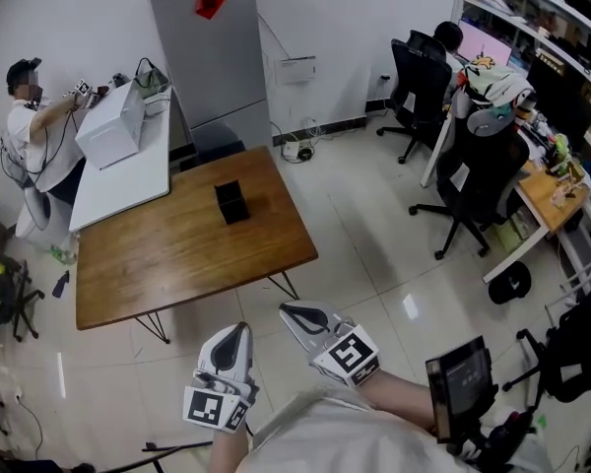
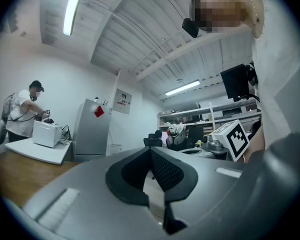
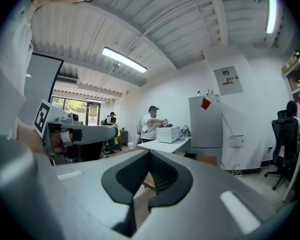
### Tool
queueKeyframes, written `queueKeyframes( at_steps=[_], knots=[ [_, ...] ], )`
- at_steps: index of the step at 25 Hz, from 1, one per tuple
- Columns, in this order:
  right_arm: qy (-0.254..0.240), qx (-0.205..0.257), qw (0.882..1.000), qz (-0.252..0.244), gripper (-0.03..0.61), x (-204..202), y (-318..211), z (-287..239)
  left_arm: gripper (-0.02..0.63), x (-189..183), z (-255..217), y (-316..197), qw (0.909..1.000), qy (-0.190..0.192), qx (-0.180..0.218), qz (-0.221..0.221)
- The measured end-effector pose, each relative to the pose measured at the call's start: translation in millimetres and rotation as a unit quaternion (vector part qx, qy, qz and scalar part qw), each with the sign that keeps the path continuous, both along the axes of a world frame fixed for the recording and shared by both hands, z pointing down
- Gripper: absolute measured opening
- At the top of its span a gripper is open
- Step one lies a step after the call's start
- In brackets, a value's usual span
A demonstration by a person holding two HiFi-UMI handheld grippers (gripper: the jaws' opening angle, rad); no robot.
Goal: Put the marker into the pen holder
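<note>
A black square pen holder (image 1: 232,202) stands upright near the far middle of the brown wooden table (image 1: 167,254). No marker shows in any view. Both grippers hang close to the person's body, over the floor in front of the table's near edge. My left gripper (image 1: 238,330) is shut with nothing in it; in its own view the jaws (image 2: 151,152) meet at the tip. My right gripper (image 1: 289,310) is also shut and empty, tips together (image 3: 149,154). The right gripper view faces the wooden table (image 3: 149,181) from low down.
A white table (image 1: 118,180) with a white box (image 1: 111,124) adjoins the wooden table's far left; a person (image 1: 28,116) works there. A grey cabinet (image 1: 213,55) stands behind. Black office chairs (image 1: 481,177) and a cluttered desk (image 1: 552,190) fill the right side.
</note>
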State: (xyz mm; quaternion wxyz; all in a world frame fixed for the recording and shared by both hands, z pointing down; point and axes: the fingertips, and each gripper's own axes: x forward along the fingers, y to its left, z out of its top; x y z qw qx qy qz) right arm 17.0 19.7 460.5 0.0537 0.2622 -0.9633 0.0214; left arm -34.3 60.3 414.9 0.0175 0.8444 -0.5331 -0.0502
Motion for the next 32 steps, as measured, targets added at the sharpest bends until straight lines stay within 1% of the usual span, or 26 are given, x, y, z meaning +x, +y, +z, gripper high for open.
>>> queueKeyframes(
  at_steps=[7, 12, 22, 29, 32],
  knots=[
    [0.002, -0.001, 1.0, -0.004, 0.002, -5, -7, -2, 0.015, -8, 0, -9, 1.0, 0.003, -0.002, -0.009],
    [0.01, 0.001, 1.0, -0.012, 0.002, -5, -7, 2, 0.015, -4, 4, -14, 0.9999, 0.01, -0.008, -0.004],
    [0.008, -0.001, 1.0, -0.015, 0.002, -2, -14, -3, 0.015, -7, 10, -23, 0.9996, 0.012, -0.019, -0.018],
    [0.012, -0.002, 1.0, -0.014, 0.002, 1, -21, 0, 0.015, 0, 10, -29, 0.9997, 0.01, -0.018, -0.012],
    [0.01, -0.005, 1.0, -0.012, 0.002, 2, -24, 0, 0.015, 3, 17, -30, 0.9997, 0.009, -0.023, -0.007]
  ],
)
